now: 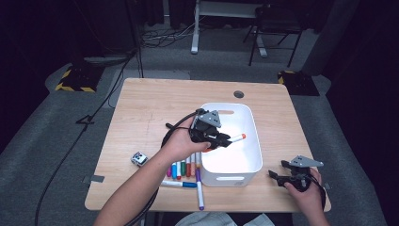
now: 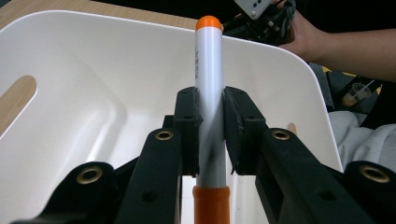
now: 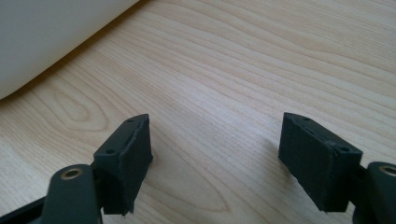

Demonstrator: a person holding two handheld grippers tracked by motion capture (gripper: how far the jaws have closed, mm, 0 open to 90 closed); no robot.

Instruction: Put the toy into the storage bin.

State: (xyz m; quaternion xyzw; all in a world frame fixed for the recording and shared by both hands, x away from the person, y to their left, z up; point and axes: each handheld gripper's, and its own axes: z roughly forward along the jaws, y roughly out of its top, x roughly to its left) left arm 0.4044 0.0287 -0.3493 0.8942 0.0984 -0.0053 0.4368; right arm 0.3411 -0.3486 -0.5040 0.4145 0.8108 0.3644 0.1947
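Clamped in the left gripper [image 2: 212, 135], an orange-capped marker [image 2: 208, 70] hangs over the white bin [image 2: 84, 70]; next, release. Right gripper [image 3: 215, 158] gapes, idle beside the bin.

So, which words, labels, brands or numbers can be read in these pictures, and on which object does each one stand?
No text can be read with certainty.
Orange-capped marker, clamped in the left gripper over the white bin: small grey print along the barrel, too blurred to read.
Other markers on the table: too small to read any print.
Small object beside them: no readable marking.
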